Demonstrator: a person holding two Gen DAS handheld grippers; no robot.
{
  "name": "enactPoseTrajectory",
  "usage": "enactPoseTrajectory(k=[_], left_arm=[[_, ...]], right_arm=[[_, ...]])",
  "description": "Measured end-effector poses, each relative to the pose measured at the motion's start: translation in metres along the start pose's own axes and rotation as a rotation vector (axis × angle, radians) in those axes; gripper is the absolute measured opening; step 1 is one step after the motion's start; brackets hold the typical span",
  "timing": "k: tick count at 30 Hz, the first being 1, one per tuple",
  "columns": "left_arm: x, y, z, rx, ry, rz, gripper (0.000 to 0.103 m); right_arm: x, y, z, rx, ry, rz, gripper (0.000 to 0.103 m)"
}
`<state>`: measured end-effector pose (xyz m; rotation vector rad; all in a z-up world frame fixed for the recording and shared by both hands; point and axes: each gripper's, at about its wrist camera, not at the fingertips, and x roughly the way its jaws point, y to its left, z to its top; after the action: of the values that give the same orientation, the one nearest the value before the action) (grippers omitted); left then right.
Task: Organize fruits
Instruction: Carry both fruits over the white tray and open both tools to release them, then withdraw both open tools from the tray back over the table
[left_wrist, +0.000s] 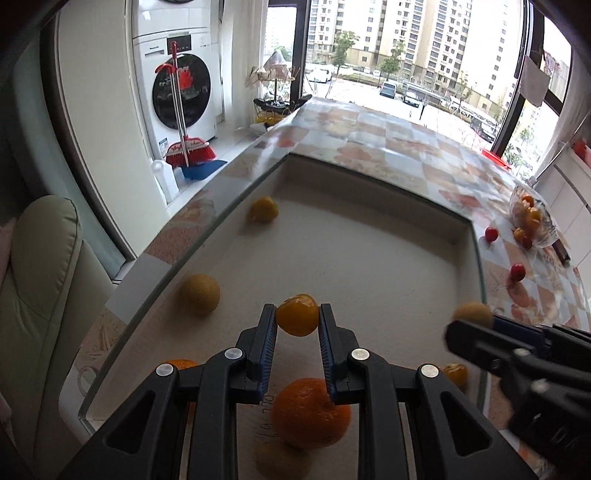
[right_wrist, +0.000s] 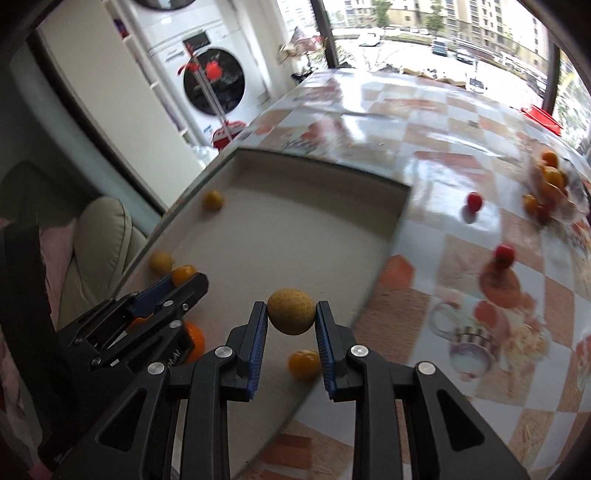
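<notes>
Both wrist cameras look steeply down along their jaws, close above the shallow tray (left_wrist: 369, 258) on the counter (right_wrist: 461, 258), facing the window. Shared: tray, washing machine (left_wrist: 177, 85).

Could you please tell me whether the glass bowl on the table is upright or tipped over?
Tipped: the glass bowl lies sideways, fruit spilling out.

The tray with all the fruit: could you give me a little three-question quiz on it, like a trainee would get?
1. True or false: both claws are empty.
2. Which fruit does the right claw hold? A) tan round fruit B) red cherry tomato C) large orange
3. Where do the two red cherry tomatoes lie: in the tray or on the tablecloth?

Key
1. False: the left claw grips a small orange fruit.
2. A, the tan round fruit.
3. On the tablecloth: one, another, both outside the tray.
</notes>
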<state>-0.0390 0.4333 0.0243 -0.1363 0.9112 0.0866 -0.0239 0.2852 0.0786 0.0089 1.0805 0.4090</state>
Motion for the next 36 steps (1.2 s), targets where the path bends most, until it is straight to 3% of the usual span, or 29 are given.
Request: enactPoseTrajectory(k=[3, 8, 9, 10, 11, 13, 15, 18, 24, 28, 31, 36], left_arm=[[-0.003, 0.000, -0.001, -0.016, -0.008, -0.021, 0.024], [-0.001, 0.005, -0.003, -0.031, 0.010, -0.018, 0.024], [-0.001, 0.007, -0.004, -0.042, 0.014, -0.017, 0.036], [-0.001, 0.010, -0.003, -0.058, 0.018, -0.011, 0.068], [-0.004, 0.014, -0.002, -0.090, 0.016, 0.003, 0.080], [-0.017, 0.023, -0.002, -0.152, -0.065, 0.002, 0.096], [-0.024, 0.021, -0.002, -0.151, -0.092, 0.028, 0.102], [-0.030, 0.008, -0.004, -0.105, -0.092, 0.017, 0.102], [-0.052, -0.050, -0.014, 0.063, -0.119, -0.066, 0.102], [-0.069, -0.099, -0.025, 0.188, -0.140, -0.141, 0.102], [-0.071, -0.137, -0.039, 0.265, -0.127, -0.196, 0.102], [-0.045, -0.185, -0.061, 0.379, -0.070, -0.175, 0.102]], right_arm=[[0.010, 0.007, -0.001, -0.016, 0.040, 0.001, 0.029], [0.006, 0.000, 0.002, 0.011, 0.031, 0.007, 0.054], [0.002, -0.002, 0.003, 0.020, 0.027, 0.025, 0.058], [-0.001, -0.004, 0.004, 0.024, 0.022, 0.031, 0.062], [-0.004, -0.005, 0.005, 0.028, 0.014, 0.041, 0.066], [-0.015, -0.014, 0.005, 0.047, -0.008, -0.010, 0.102], [-0.025, -0.027, 0.003, 0.079, -0.039, -0.013, 0.103], [-0.035, -0.052, -0.005, 0.139, -0.058, -0.046, 0.103], [-0.042, -0.110, -0.035, 0.271, -0.044, -0.186, 0.103], [-0.055, -0.149, -0.063, 0.330, -0.045, -0.325, 0.103], [-0.064, -0.180, -0.082, 0.381, -0.046, -0.407, 0.103], [-0.081, -0.226, -0.113, 0.477, -0.071, -0.471, 0.103]])
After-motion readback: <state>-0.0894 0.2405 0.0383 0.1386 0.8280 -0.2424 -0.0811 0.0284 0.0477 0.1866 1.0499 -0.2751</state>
